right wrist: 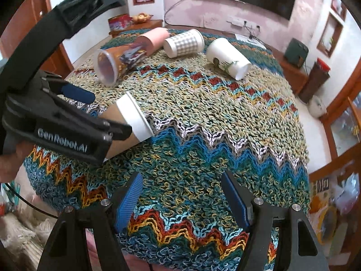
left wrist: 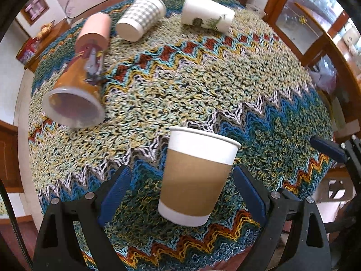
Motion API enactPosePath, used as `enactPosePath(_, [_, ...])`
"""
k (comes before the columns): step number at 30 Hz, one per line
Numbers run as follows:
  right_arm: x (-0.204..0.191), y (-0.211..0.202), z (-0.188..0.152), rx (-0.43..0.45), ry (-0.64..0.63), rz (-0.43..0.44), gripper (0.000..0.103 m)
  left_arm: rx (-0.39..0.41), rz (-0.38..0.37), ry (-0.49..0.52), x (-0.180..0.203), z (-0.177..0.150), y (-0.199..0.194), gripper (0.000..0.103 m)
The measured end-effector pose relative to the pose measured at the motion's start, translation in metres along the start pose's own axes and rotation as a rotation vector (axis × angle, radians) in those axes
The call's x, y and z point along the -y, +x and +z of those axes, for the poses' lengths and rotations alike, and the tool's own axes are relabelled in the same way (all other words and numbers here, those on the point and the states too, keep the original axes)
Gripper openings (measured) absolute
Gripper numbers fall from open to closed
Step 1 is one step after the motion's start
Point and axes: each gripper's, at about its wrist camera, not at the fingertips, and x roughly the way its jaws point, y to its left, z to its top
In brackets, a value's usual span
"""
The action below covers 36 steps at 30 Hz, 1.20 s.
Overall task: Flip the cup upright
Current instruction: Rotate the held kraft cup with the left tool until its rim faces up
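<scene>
A white paper cup with a brown sleeve point(left wrist: 196, 176) stands upright on the knitted cloth, between the blue pads of my left gripper point(left wrist: 185, 192). The jaws are open and stand apart from the cup on both sides. In the right wrist view the same cup point(right wrist: 133, 117) shows partly hidden behind the left gripper point(right wrist: 77, 109). My right gripper point(right wrist: 181, 194) is open and empty over the near part of the cloth; one of its fingers point(left wrist: 327, 146) shows at the right edge of the left wrist view.
Three more cups lie on their sides at the far side: an orange-and-pink printed cup point(left wrist: 83, 72), a checked white cup point(left wrist: 142, 15) and a white cup with a plant print point(left wrist: 207, 11). The zigzag knitted cloth point(left wrist: 203, 79) covers the round table. Wooden cabinets surround it.
</scene>
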Motion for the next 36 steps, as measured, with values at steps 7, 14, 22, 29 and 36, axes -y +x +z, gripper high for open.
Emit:
enactPosePath(7, [0.002, 0.006, 0.001, -0.004, 0.020, 0.005, 0.073, -0.051, 0.011, 0.014, 0.005, 0.009, 0.016, 0.093])
enactPosePath(14, [0.010, 0.015, 0.002, -0.018, 0.093, 0.028, 0.073, -0.081, 0.020, 0.015, 0.006, 0.017, 0.026, 0.093])
enactPosePath(22, [0.014, 0.018, 0.002, -0.019, 0.124, 0.044, 0.073, -0.106, 0.021, 0.036, 0.021, 0.017, 0.038, 0.074])
enactPosePath(29, [0.015, 0.020, 0.001, -0.021, 0.134, 0.061, 0.073, -0.104, 0.027, 0.025, 0.028, 0.014, 0.040, 0.068])
enactPosePath(36, [0.012, 0.019, 0.002, -0.020, 0.129, 0.068, 0.073, -0.039, 0.030, -0.029, 0.011, 0.008, 0.024, 0.067])
